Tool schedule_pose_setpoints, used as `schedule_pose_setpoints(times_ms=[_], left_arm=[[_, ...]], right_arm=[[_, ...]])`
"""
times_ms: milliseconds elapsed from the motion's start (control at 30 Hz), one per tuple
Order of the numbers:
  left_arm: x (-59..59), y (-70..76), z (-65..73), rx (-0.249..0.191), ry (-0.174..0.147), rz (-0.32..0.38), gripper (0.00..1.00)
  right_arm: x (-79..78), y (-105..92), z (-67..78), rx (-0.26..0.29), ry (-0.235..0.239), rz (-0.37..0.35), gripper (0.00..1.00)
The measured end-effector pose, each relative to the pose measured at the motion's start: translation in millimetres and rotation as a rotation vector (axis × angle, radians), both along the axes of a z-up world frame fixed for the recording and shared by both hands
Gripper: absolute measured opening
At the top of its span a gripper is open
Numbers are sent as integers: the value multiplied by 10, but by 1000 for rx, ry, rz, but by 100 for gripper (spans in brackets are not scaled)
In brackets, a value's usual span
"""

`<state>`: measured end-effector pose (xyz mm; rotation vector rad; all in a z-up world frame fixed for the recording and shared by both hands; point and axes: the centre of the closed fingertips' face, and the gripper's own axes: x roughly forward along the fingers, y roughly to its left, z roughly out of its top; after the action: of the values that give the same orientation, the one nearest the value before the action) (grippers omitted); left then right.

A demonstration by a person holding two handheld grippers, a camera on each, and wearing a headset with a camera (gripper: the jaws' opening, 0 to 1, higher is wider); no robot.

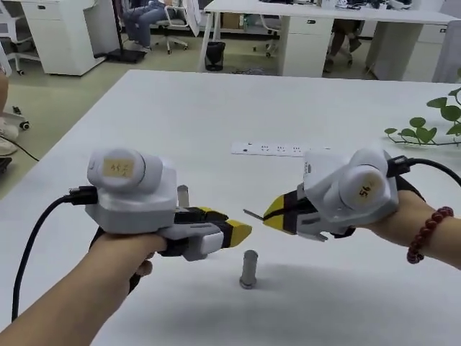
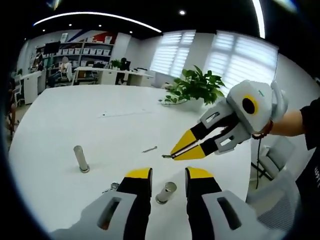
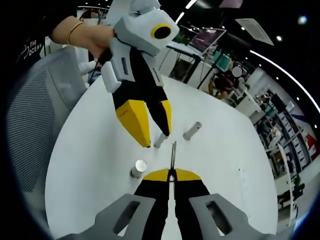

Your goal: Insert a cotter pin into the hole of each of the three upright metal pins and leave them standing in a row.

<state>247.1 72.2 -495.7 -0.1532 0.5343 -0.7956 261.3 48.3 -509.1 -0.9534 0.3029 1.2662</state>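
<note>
My right gripper (image 3: 171, 175) is shut on a thin cotter pin (image 3: 173, 154) that sticks forward from its tips; in the head view this gripper (image 1: 271, 213) hovers above the white table (image 1: 180, 122). My left gripper (image 2: 168, 174) is open with nothing between its jaws, and its tips (image 1: 239, 232) face the right one a short way apart. One upright metal pin (image 1: 249, 269) stands on the table just below both grippers. A second metal pin (image 2: 80, 158) stands further off, and a third (image 3: 192, 131) shows beyond the left gripper (image 3: 157, 136). A loose cotter pin (image 2: 149, 149) lies on the table.
A white power strip (image 1: 277, 148) lies mid-table beyond the grippers. A potted plant (image 1: 438, 122) reaches in at the far right edge. Another small metal piece (image 2: 113, 187) lies near the closest pin (image 2: 165, 192). Desks and chairs stand in the room behind.
</note>
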Motion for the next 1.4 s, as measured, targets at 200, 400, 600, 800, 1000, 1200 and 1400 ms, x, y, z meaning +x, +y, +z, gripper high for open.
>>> schedule_pose_setpoints(times_ms=[200,400,600,800,1000,1200,1400], left_arm=[[-37,-50,22,-49,34,-4,14],[-56,-60,50,-109,58,2,7],[-72,-46,47,-145,81,19,3],[-68,-48,47,-173,99,35,1],[-61,-66,71,-215,116,49,0],[-65,-73,68,-223,113,49,0],[-85,-88,76,-156,19,-2,0]], right_arm=[[-121,84,54,-8,-22,54,0],[-194,131,68,-18,-36,87,0],[-217,143,74,-18,-39,92,0],[-233,151,90,-18,-52,97,0],[-245,157,102,-16,-60,97,0],[-246,155,101,-15,-60,94,0],[-253,154,92,3,-20,72,0]])
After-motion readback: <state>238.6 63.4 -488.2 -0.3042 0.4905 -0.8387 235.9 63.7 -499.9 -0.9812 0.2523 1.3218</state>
